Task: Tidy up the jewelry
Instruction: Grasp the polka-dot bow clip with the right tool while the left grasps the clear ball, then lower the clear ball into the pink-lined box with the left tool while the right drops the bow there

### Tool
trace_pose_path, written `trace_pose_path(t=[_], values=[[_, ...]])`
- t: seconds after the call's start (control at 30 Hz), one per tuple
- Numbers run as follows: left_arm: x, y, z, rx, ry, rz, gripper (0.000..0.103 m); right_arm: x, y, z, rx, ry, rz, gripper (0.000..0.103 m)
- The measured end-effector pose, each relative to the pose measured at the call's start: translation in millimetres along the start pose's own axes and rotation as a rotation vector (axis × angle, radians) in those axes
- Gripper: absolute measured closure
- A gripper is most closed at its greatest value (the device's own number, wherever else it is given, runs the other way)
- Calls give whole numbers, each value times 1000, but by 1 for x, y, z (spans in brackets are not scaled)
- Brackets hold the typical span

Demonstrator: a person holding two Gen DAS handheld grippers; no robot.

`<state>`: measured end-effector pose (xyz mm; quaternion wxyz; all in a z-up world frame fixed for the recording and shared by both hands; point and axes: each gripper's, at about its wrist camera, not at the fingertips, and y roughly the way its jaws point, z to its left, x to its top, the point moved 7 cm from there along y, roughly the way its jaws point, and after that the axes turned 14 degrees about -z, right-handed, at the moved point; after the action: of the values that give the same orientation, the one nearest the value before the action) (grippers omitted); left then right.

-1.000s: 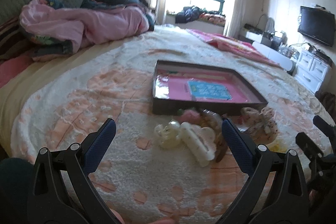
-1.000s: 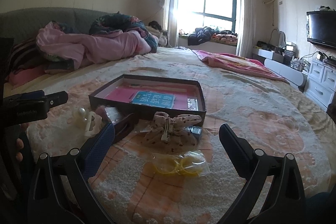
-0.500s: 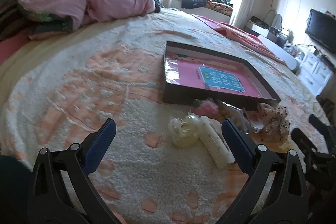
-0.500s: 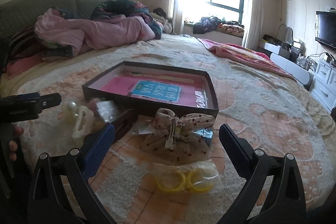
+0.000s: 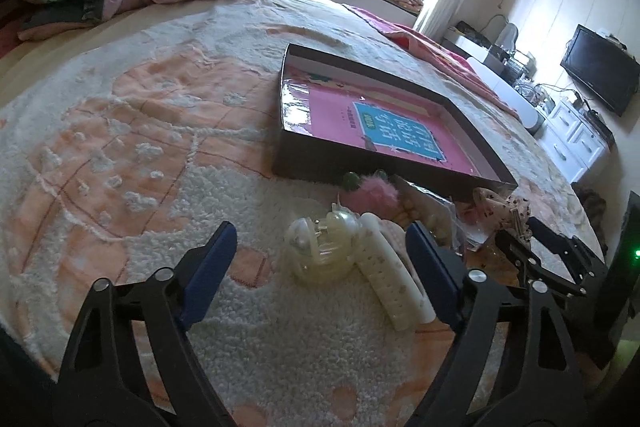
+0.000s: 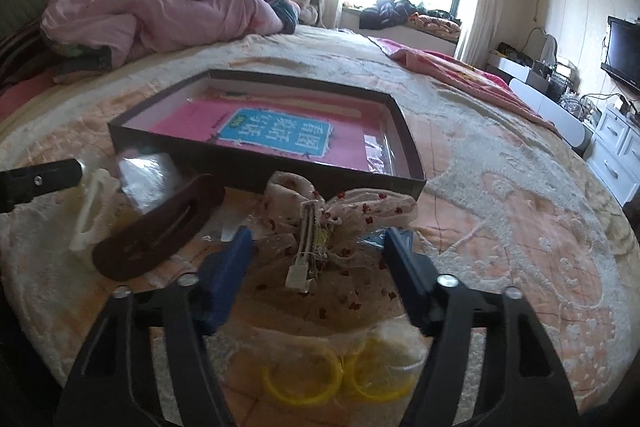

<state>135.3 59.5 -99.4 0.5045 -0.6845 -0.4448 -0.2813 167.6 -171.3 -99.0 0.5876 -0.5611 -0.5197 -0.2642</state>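
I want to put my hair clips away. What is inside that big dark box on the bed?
Inside the dark box lies a pink book with a blue label, in shiny wrap, covering most of the bottom. No clips are in there. What lies under the book cannot be seen.

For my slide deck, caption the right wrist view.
Right tool closing around a bagged bow hair clip before the open box.
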Motion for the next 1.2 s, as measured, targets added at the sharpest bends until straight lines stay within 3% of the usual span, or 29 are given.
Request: trace_pose_path(t=[0.13, 0.43, 0.73, 1.2], values=[[-2, 7, 0, -14, -16, 22, 38, -2, 5, 1, 8, -10, -2, 70], [-2, 12, 2, -42, -47, 31, 70, 3, 2, -2, 37, 17, -36, 75], [10, 0, -2, -42, -39, -12, 71, 14, -9, -11, 36, 36, -89, 76], [32, 6, -34, -65, 73, -62, 71, 25, -14, -49, -20, 120, -121, 77]])
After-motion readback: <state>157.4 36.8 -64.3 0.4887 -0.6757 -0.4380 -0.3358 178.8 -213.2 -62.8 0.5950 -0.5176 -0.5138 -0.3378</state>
